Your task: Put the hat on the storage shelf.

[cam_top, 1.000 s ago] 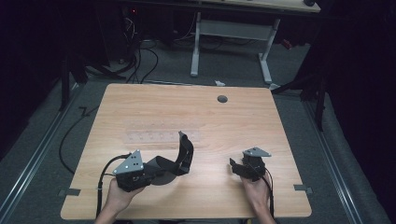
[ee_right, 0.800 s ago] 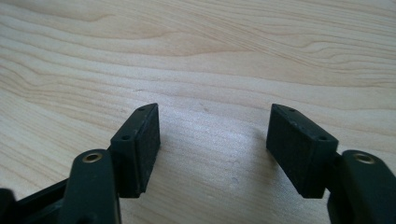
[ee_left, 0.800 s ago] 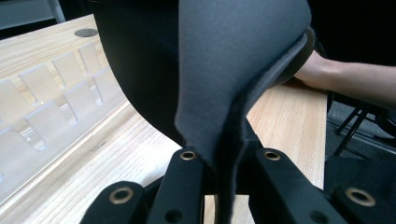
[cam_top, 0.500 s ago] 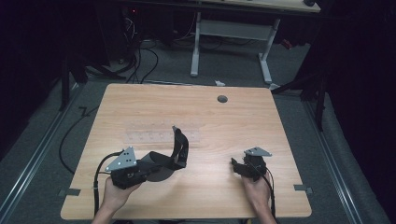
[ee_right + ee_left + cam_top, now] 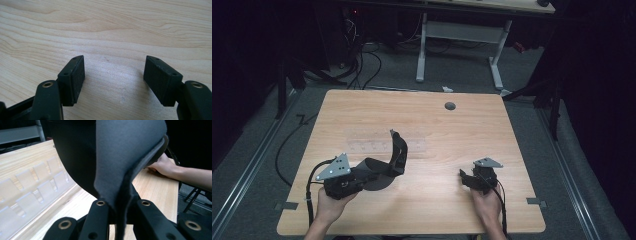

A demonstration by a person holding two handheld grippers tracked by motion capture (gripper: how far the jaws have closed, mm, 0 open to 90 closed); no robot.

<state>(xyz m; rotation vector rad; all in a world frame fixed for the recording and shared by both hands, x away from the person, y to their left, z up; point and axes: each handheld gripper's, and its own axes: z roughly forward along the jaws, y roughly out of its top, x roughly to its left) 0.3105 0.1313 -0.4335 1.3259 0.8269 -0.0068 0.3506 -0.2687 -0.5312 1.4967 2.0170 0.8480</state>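
On the table: a light wooden table [image 5: 427,125] carries a dark flexible pad, a clear tray and both grippers; a small round dark grommet [image 5: 450,106] sits near its far edge.
Left gripper: the left gripper [image 5: 362,176] lies low at the near left of the table, held by the person's left hand [image 5: 328,207], with its grey three-cornered plate facing up.
Left gripper state: in the left gripper view its jaws are closed on the edge of the pad, which is pinched between them and rises up out of the grip.
Dark pad: the dark grey pad [image 5: 388,162] looks like a thin round mat of soft material; one part lies flat on the wood just beside the gripper, while the far part curls upward and stands on edge. In the left gripper view its grey face [image 5: 125,157] is bent over a darker underside.
Clear tray: a transparent tray [image 5: 377,146] with a row of small compartments lies flat on the table just behind the pad; in the left gripper view its ribs [image 5: 32,185] show to the left of the pad. What the compartments hold I cannot tell.
Right gripper: the right gripper [image 5: 468,180] rests at the near right, well apart from the pad, held by the right hand [image 5: 486,204].
Right gripper state: in the right gripper view its jaws stand wide apart above bare wood, with nothing between the pads [image 5: 77,75].
Floor: cables [image 5: 362,62] lie on the grey floor beyond the table, near a white desk frame [image 5: 462,37].
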